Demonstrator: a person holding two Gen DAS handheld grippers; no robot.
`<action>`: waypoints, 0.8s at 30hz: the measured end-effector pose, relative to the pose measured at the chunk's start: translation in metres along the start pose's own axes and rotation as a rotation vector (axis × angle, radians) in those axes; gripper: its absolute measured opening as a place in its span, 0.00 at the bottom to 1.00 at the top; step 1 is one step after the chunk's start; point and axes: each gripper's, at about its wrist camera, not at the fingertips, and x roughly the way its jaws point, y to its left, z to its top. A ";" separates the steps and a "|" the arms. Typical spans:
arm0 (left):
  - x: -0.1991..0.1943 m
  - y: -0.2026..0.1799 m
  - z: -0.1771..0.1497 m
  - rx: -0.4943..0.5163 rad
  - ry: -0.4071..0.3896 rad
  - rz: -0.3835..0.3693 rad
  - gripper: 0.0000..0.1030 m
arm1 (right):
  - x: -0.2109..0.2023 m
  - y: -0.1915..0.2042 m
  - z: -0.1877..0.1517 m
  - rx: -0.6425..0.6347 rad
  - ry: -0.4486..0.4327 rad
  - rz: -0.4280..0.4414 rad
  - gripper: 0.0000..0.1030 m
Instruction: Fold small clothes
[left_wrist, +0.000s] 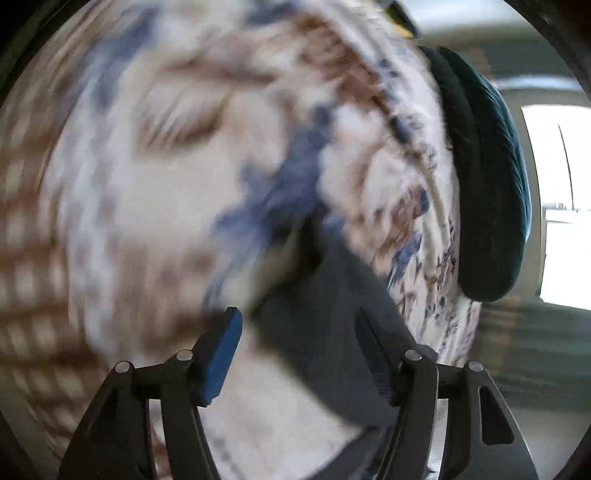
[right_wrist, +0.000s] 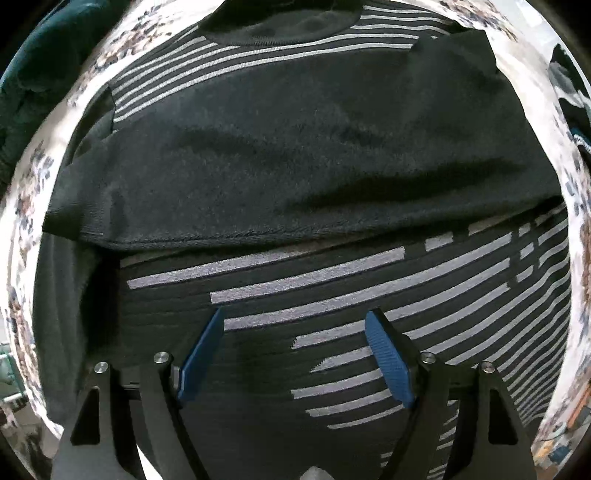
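Note:
A black sweater (right_wrist: 295, 147) with grey stripes lies flat on a patterned white, blue and brown cloth (right_wrist: 33, 177). A plain black part is folded across its middle, collar at the far end. My right gripper (right_wrist: 295, 325) hovers open and empty just above the striped lower part. In the left wrist view, which is blurred by motion, my left gripper (left_wrist: 299, 325) has its jaws apart, with dark fabric (left_wrist: 325, 332) lying between them and over the right finger; whether it is gripped is unclear.
A dark teal cushion (left_wrist: 487, 184) stands at the edge of the patterned cloth (left_wrist: 147, 184), and also shows in the right wrist view (right_wrist: 33, 74). A bright window (left_wrist: 561, 203) lies beyond it. Another dark garment (right_wrist: 569, 99) lies at the far right.

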 end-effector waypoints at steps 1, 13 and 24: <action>0.006 0.006 -0.011 -0.030 0.022 -0.011 0.59 | -0.001 -0.004 -0.003 0.011 -0.006 0.015 0.78; 0.035 -0.091 -0.004 0.111 -0.258 0.119 0.08 | -0.032 -0.043 0.011 0.028 -0.083 0.070 0.86; 0.100 -0.344 -0.189 0.843 0.007 -0.074 0.08 | -0.052 -0.116 0.044 0.071 -0.139 0.095 0.86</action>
